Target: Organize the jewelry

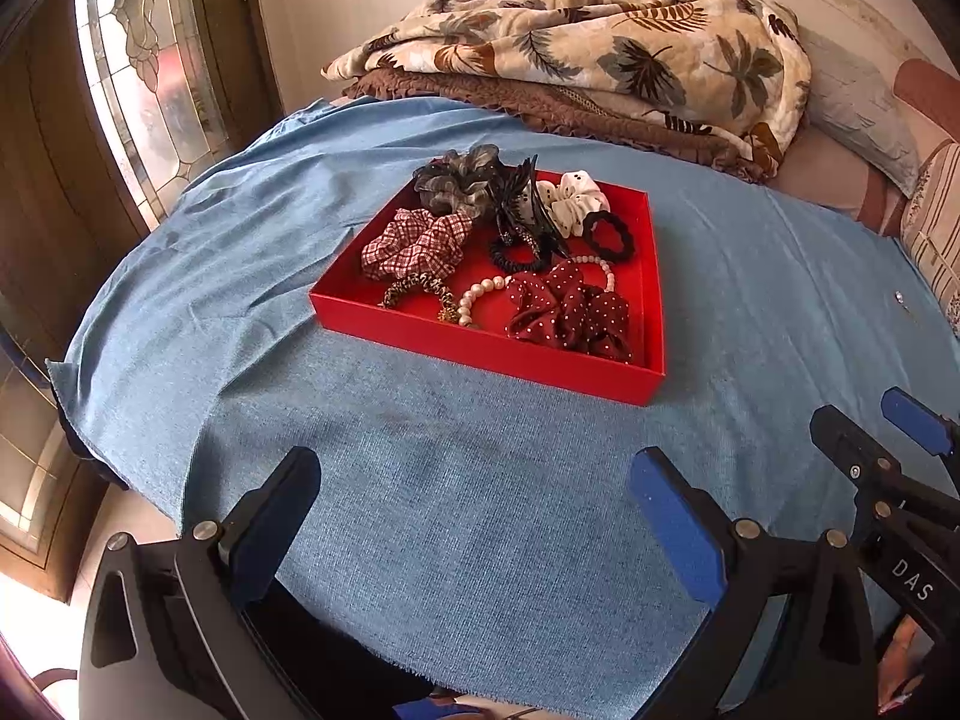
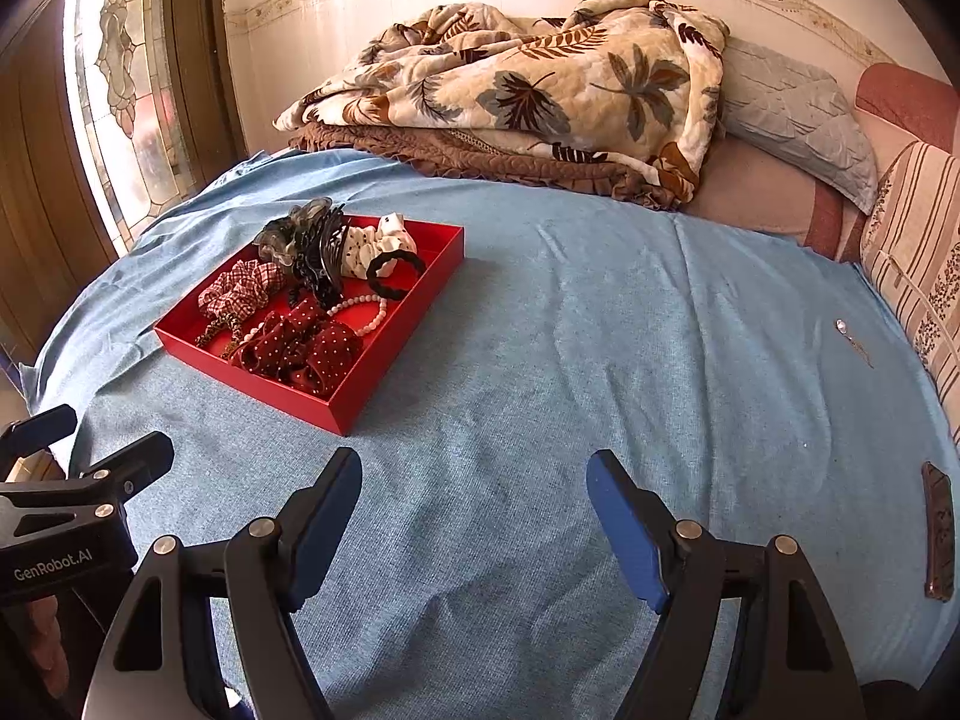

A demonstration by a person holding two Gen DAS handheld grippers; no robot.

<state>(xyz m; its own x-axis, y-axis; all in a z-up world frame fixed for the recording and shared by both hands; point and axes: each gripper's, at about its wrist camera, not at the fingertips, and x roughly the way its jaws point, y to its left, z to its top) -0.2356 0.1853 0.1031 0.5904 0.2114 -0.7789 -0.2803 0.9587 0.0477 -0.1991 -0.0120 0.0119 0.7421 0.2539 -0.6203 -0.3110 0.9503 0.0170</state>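
Nearest of all were the left tongs (image 1: 474, 516), jaws spread wide and nothing between the blue pads, hanging over the bare blue bedspread (image 1: 420, 480). At their three o'clock, the right tongs (image 2: 474, 519) stood just as wide apart and just as empty; they poked into the left view's lower right corner. A bit of a hand showed behind each handle.

Up at twelve o'clock from the left tongs, well apart from them, sat the red tray (image 1: 480, 348) on the bedspread, and it was packed. At the tray's near right corner lay the maroon polka-dot scrunchie (image 1: 570, 312), with a pearl bracelet (image 1: 474, 300) curling out from beneath it towards nine o'clock. Beside that was a gold-and-black beaded band (image 1: 420, 288), and just beyond it the red checked scrunchie (image 1: 414, 243). At the far left corner, a grey sheer scrunchie (image 1: 459, 180); a black claw clip (image 1: 525, 210) stood up in the middle; a white dotted scrunchie (image 1: 570, 201) and a black hair tie (image 1: 609, 234) filled the far right.

From the right tongs, the tray was round at ten o'clock. Out at two o'clock, alone on the bedspread, lay a small silvery trinket (image 2: 849, 336), too tiny to name. A dark flat object (image 2: 939, 531) rested at three o'clock near the bed's edge. A leaf-print quilt (image 2: 528, 84) was heaped at twelve o'clock against the wall.
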